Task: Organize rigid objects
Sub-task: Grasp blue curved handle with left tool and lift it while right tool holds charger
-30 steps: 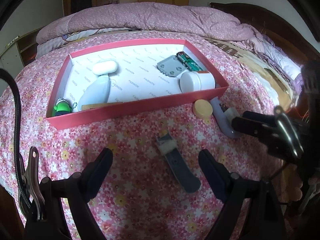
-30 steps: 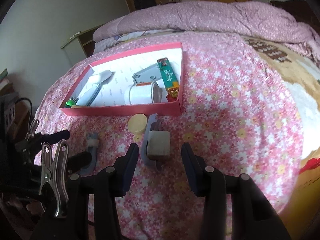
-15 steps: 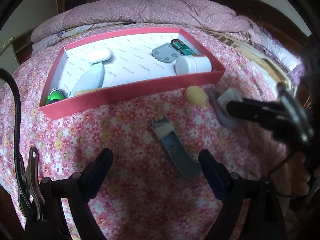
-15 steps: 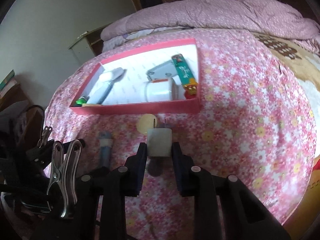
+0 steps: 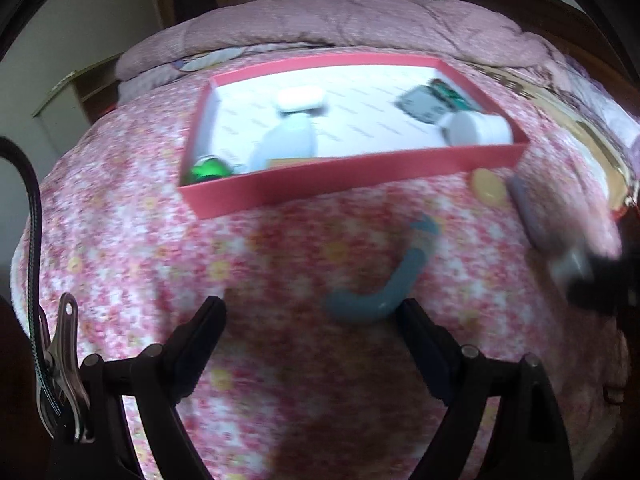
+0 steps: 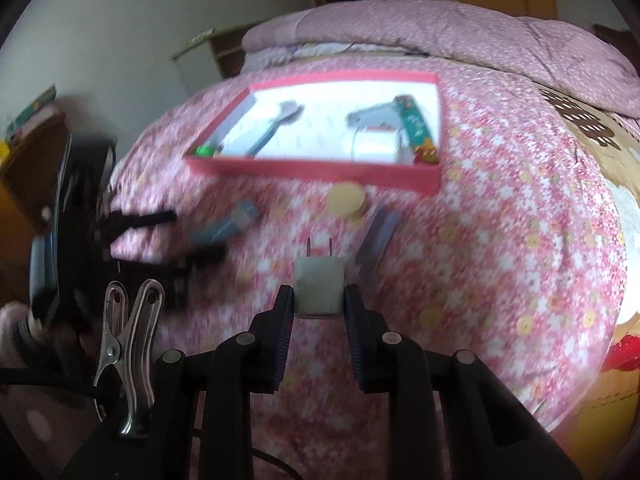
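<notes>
My right gripper (image 6: 318, 300) is shut on a white plug adapter (image 6: 319, 289), prongs pointing forward, lifted above the bed. My left gripper (image 5: 310, 316) is open and empty; a grey-blue curved tool (image 5: 384, 284) lies just ahead of its right finger, also seen in the right wrist view (image 6: 226, 226). The red box (image 5: 352, 178) with a white floor holds several items: a white bottle (image 5: 286, 144), a white jar (image 5: 476, 130) and a green toy (image 5: 208, 168). A yellow lid (image 6: 345, 199) and a grey flat piece (image 6: 378, 238) lie in front of the box (image 6: 312, 166).
Everything rests on a pink flowered bedspread (image 6: 500, 216). A folded pink quilt (image 5: 340, 20) lies behind the box. A wooden nightstand (image 6: 36, 148) stands at the left. The bed edge falls away at the right. Both views are motion-blurred.
My right gripper closed on the plug adapter and lifted it off the grey piece. My left gripper shifted left, so the grey-blue tool now sits by its right finger.
</notes>
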{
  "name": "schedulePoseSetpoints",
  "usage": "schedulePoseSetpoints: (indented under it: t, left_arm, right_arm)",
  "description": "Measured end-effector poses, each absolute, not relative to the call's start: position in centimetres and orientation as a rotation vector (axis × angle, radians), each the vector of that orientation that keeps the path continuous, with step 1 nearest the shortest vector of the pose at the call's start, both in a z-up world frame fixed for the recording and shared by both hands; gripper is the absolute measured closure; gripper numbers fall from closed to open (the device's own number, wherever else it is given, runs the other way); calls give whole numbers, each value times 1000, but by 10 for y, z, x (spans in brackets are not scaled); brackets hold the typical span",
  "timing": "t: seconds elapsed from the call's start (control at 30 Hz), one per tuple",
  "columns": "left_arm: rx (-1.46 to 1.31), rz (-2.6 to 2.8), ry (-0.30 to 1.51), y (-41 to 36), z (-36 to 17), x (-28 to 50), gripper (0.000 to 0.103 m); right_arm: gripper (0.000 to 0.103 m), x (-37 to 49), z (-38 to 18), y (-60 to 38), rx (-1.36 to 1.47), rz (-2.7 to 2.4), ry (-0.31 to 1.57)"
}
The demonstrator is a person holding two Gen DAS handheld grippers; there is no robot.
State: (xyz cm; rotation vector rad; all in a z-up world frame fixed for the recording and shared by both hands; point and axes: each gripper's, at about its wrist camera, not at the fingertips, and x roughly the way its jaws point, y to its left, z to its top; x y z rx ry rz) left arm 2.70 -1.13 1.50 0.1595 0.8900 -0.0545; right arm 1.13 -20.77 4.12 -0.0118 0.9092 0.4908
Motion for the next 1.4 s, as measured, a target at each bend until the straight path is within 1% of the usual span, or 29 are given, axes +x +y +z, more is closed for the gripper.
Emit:
schedulePoseSetpoints:
  t: [0.17, 0.37, 0.47, 0.57, 0.8, 1.0, 1.13, 1.27, 1.4]
  left_arm:
    - [127, 4, 882, 1, 18, 30, 12]
    - [-5, -148, 903, -9, 23, 29, 12]
    - [-12, -168, 916, -22, 18, 31, 12]
    - [33, -140, 892, -33, 15, 29, 12]
    - [35, -182, 937, -30, 18, 23, 12]
    - [140, -219, 974, -34, 13, 4, 12]
    - [233, -169, 925, -42, 13, 0, 11]
    - [377, -34, 819, -42, 18, 3, 11]
    - [357, 7, 802, -28, 25, 12, 11]
  right_arm:
    - [77, 9, 27, -203, -39, 490, 951]
    - [77, 8, 20, -204, -20, 485, 959]
    - [77, 6, 18, -203, -12, 483, 950]
    - [76, 5, 17, -205, -4, 487, 940]
    - [75, -3, 17, -207, 2, 491, 919]
    - [74, -5, 18, -209, 17, 495, 917]
    - [74, -5, 19, -209, 10, 491, 919]
    - [74, -5, 18, -210, 11, 492, 919]
    - [74, -4, 19, -209, 14, 491, 923]
